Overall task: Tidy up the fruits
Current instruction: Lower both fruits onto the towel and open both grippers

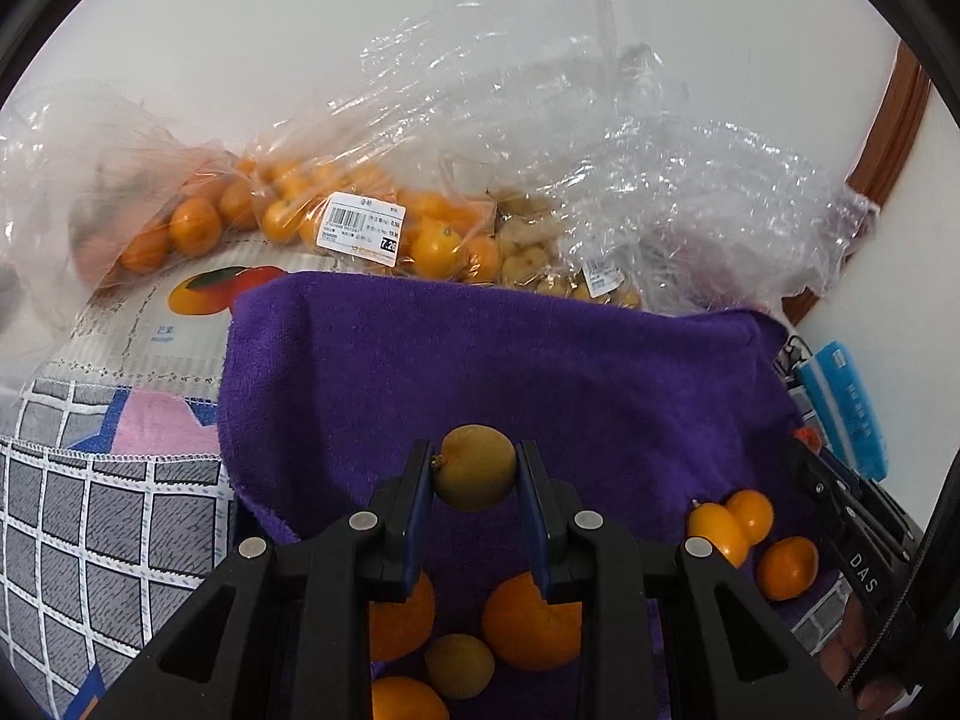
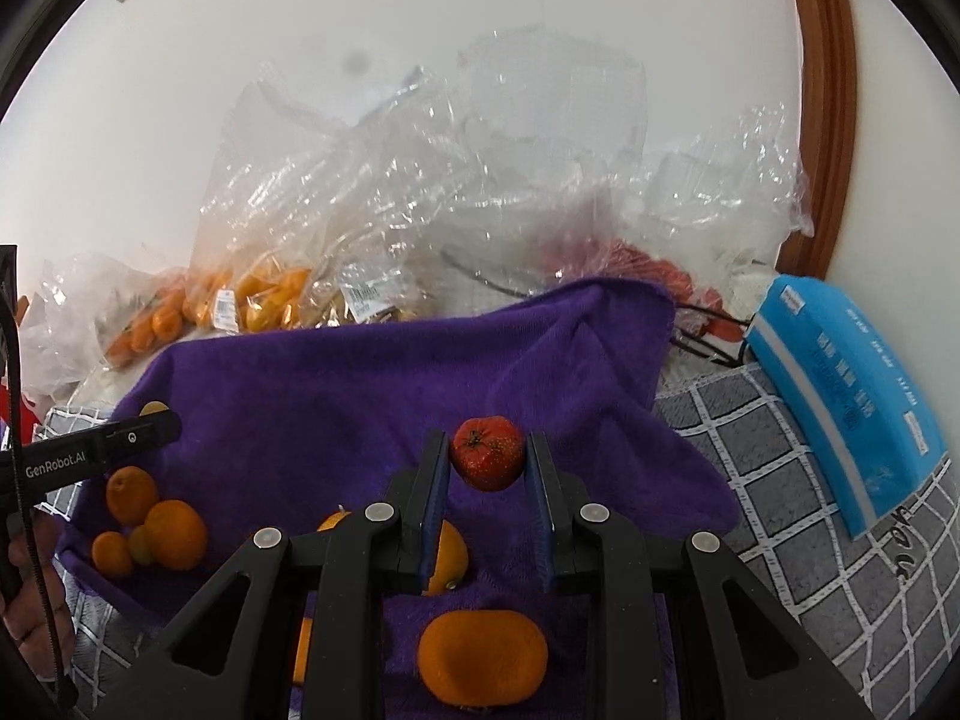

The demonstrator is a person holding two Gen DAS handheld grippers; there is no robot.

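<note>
- Your left tool (image 1: 474, 468) is clamped on a yellow-green fruit (image 1: 474, 467), held above the purple towel (image 1: 510, 360).
- Your right tool (image 2: 487, 461) is clamped on a red fruit (image 2: 487, 461), also above the towel (image 2: 360, 396).
- Under the left tool lie several oranges (image 1: 531, 621) and another yellow-green fruit (image 1: 459, 665), close together on the towel. To its right a cluster of small oranges (image 1: 747, 531) sits near the towel's right edge, just beside the other tool's black finger (image 1: 840, 498).
- Under the right tool a large orange (image 2: 483, 657) lies near the bottom of that view, and a second orange (image 2: 450, 552) is partly hidden behind the left finger. A group of oranges (image 2: 156, 525) lies to the left, below the other tool's tip (image 2: 138, 432).
- Behind the towel, clear plastic bags (image 1: 570, 150) of oranges (image 1: 312, 210) are heaped against the white wall, one with a price label (image 1: 360, 229). A printed fruit box (image 1: 174, 324) lies at the towel's left back corner.
- A blue packet (image 2: 852, 396) lies on the grey checked cloth (image 2: 780, 480) to the right, near a brown wooden frame (image 2: 828, 120).
- The middle and back of the towel are bare, and the checked cloth on the left (image 1: 90, 510) is free too.
</note>
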